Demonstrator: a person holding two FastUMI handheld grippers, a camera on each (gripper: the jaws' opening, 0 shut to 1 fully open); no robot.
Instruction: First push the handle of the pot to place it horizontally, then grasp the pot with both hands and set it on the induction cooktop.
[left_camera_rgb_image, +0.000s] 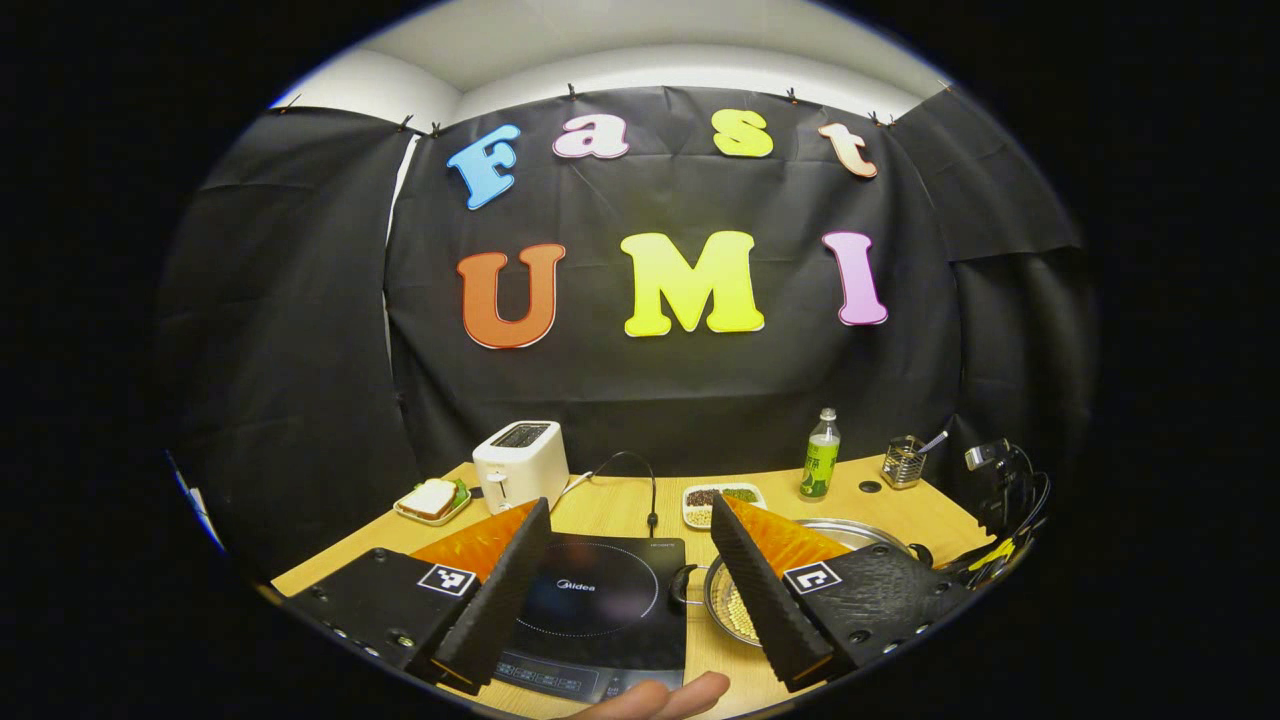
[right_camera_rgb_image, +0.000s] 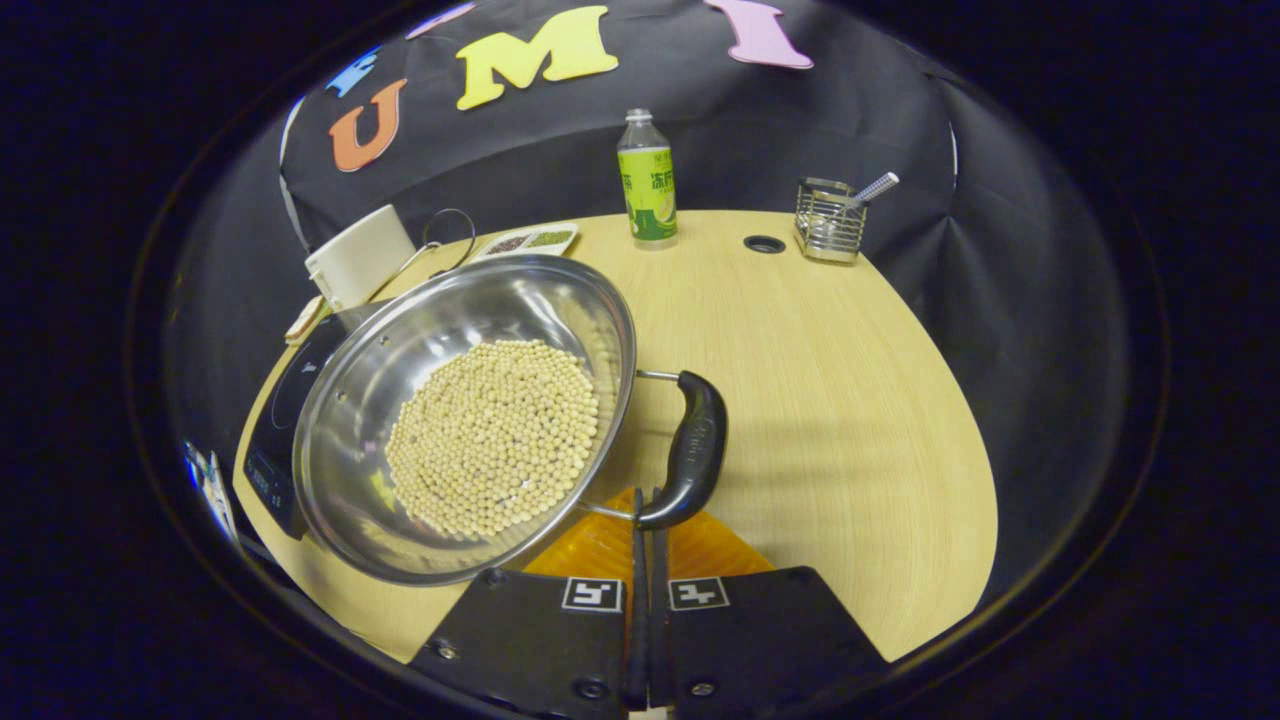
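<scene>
Nearest, right claw (right_camera_rgb_image: 645, 520): fingers are seen pressed together, tips at the lower end of the pot's black handle (right_camera_rgb_image: 692, 450); whether they touch it cannot be told.
Left claw (left_camera_rgb_image: 630, 560): fingers are held wide apart above the induction cooktop (left_camera_rgb_image: 600, 610); a fingertip (left_camera_rgb_image: 665, 698) is seen at the bottom edge.
Pot (right_camera_rgb_image: 470, 410): steel, filled with pale beans, set on the wooden surface (right_camera_rgb_image: 820, 400) just beside the cooktop, partly overlapping it in the right gripper view.
Farther back: toaster (left_camera_rgb_image: 520, 462), sandwich plate (left_camera_rgb_image: 432, 500), divided dish (left_camera_rgb_image: 720, 500), green bottle (right_camera_rgb_image: 648, 180), wire holder (right_camera_rgb_image: 830, 218).
</scene>
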